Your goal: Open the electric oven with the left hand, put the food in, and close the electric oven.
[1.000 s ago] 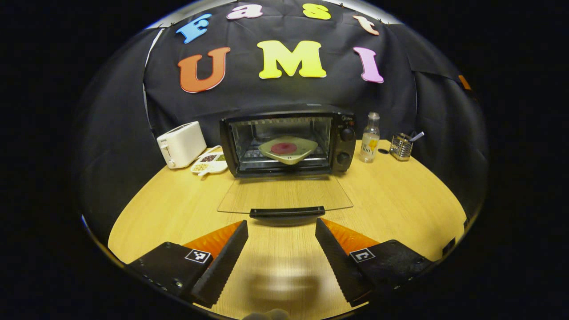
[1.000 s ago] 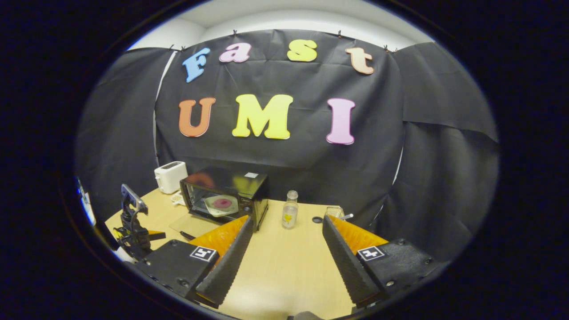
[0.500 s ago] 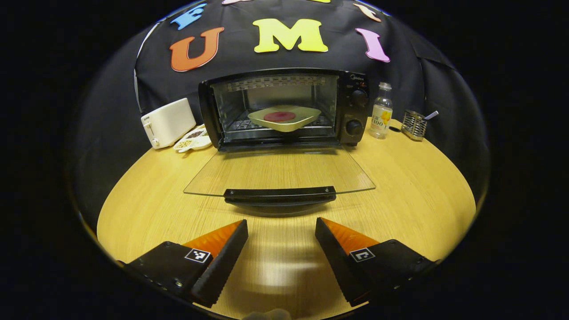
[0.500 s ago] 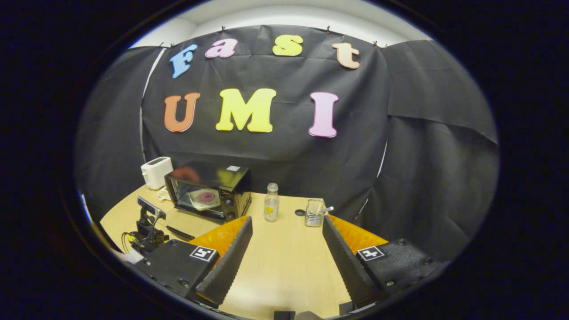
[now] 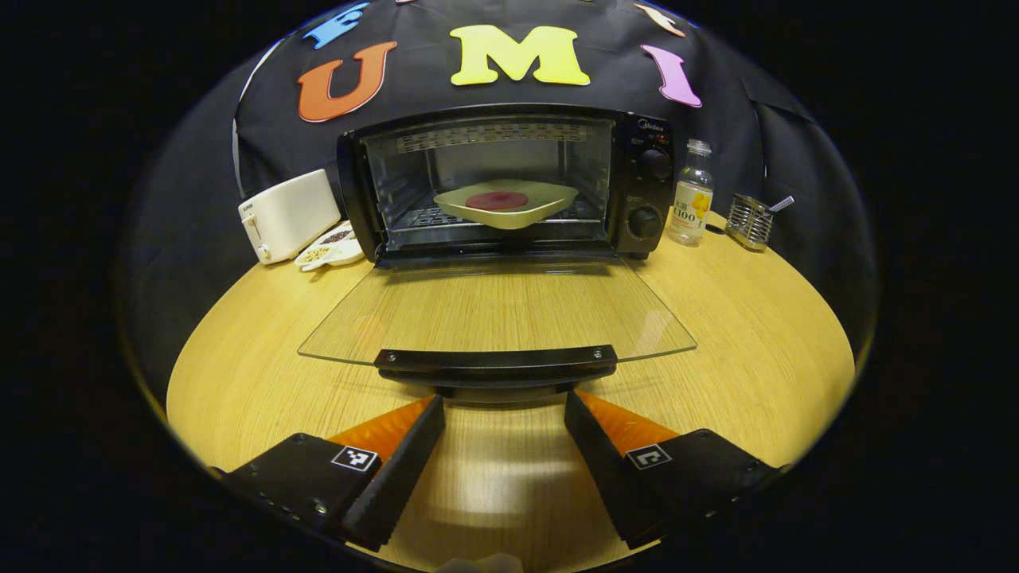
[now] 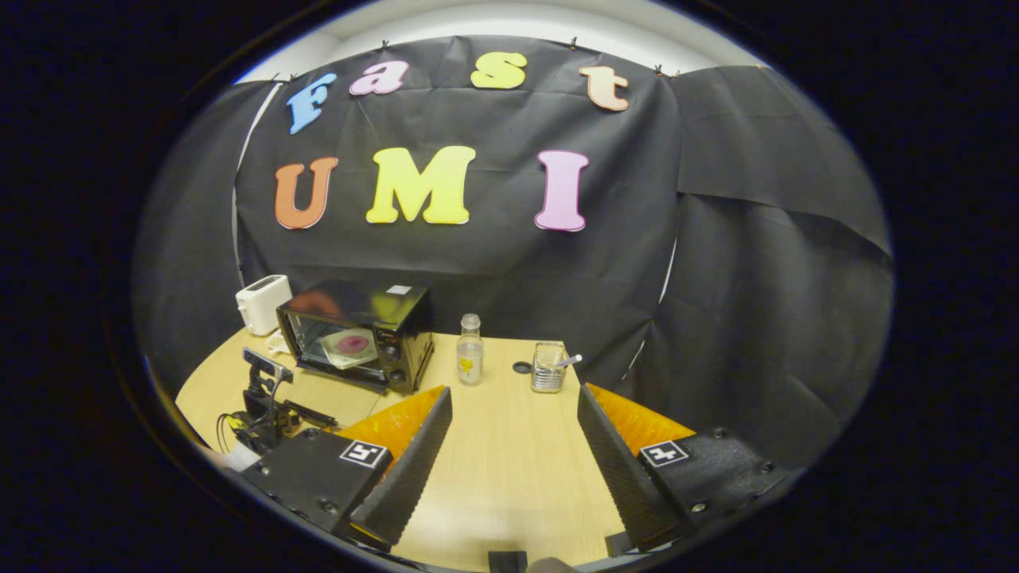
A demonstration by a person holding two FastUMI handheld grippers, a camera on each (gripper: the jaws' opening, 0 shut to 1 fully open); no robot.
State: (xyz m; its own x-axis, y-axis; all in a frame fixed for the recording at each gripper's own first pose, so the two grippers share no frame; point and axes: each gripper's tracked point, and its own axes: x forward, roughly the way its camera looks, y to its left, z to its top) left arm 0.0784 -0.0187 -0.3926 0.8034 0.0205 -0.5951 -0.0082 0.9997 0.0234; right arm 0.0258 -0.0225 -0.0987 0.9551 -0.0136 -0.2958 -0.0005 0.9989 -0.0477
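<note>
The black electric oven (image 5: 645, 187) stands at the back of the wooden table with its glass door (image 5: 497, 314) folded down flat. Inside, on the rack, sits a pale square plate (image 5: 549, 203) with a red round of food (image 5: 495, 200). The door's black handle (image 5: 495, 362) lies just beyond my left gripper (image 5: 503, 410), which is open with nothing between its fingers. My right gripper (image 6: 513, 406) is open too, held off to the right and back from the oven (image 6: 398, 306); the left gripper (image 6: 267, 398) appears at its lower left.
A white toaster (image 5: 286, 213) and a small dish of seeds (image 5: 328, 251) stand left of the oven. A clear bottle (image 5: 691, 203) and a wire holder with a utensil (image 5: 750, 223) stand to its right. Bare wooden tabletop (image 5: 756, 334) lies on both sides of the door.
My left gripper has moved forward and lower, up to the door handle. The right gripper has drawn back and swung rightward, so the oven looks smaller and farther left.
</note>
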